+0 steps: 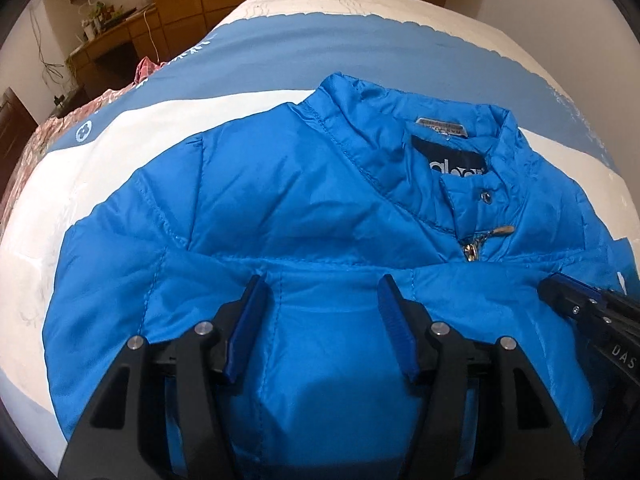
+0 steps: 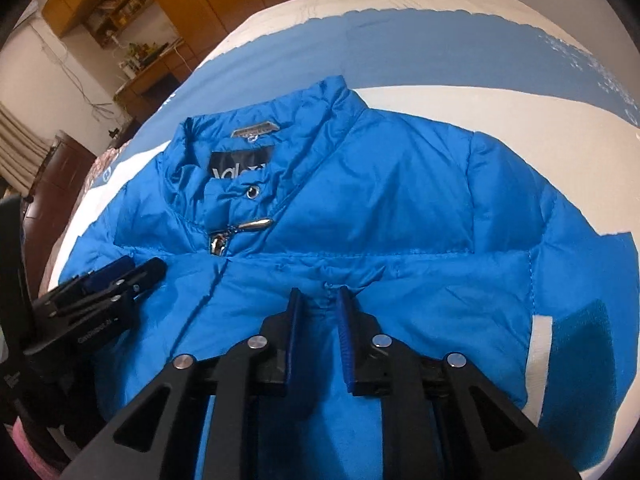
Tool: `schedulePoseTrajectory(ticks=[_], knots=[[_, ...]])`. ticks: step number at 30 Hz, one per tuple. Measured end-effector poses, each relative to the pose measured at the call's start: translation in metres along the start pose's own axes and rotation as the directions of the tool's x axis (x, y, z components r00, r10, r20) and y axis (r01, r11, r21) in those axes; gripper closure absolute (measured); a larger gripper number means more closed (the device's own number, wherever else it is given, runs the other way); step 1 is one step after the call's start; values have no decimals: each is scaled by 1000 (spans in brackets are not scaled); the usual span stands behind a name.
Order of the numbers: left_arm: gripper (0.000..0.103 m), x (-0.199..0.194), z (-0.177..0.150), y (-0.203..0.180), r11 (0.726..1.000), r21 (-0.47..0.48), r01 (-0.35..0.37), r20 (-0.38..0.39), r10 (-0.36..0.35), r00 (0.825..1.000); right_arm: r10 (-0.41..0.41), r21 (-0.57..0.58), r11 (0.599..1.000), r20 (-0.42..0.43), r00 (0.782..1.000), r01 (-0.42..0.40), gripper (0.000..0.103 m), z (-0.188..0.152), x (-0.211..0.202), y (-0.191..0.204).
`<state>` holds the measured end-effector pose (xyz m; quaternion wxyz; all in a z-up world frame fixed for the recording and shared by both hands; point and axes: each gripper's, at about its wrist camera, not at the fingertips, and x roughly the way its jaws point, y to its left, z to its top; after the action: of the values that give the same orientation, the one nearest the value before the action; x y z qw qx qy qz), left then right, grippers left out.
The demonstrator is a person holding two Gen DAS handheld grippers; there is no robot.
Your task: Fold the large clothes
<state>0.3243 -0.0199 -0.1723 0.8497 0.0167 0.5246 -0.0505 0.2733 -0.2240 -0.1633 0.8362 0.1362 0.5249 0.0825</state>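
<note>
A bright blue puffer jacket [image 1: 280,200] [image 2: 400,200] lies front-up on the bed, collar and label at the far end, zip pull [image 2: 256,226] near the neck. My left gripper [image 1: 322,280] rests on its chest left of the zip. The jaws stand half apart and a thick bulge of jacket fills the gap against both pads. In the right wrist view it shows from the side [image 2: 140,270]. My right gripper [image 2: 320,292] sits on the other side of the zip, jaws nearly together on a small pucker of fabric. Its tip also shows in the left wrist view [image 1: 548,286].
The bed cover [image 1: 160,120] [image 2: 440,48] is white with broad blue bands and reaches well beyond the collar. A pink patterned cloth [image 1: 60,120] lies at the bed's left edge. Wooden cabinets and a cluttered desk [image 1: 112,40] stand against the far left wall.
</note>
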Motion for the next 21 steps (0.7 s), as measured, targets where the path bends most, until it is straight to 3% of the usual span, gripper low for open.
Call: schedulePoseTrajectory(ticks=[4,8,11,16,21], knots=[[47,-12,3,2,1000,-9,0,-14,0,1000,42,32,999,-14,999,-42,86,0,-13,-5],[47,-64,-22,8,1000,-4,-24,106,24,994,99,-44,994,69,993,-96,84,-22,-67,4],[46,-84,-54,8,998,12,-57,160,55,986,138,-62,989,84,987,-133,84,-50,-85,9],[46,-65,-89,3,995,23,-95,122,91,988,82,-85,993,60,995,-76,83,-82,-70,17],[44,-47,-89,7,997,18,-70,85,68,994,34,-103,994,36,999,-30,87,-91,-41,15]])
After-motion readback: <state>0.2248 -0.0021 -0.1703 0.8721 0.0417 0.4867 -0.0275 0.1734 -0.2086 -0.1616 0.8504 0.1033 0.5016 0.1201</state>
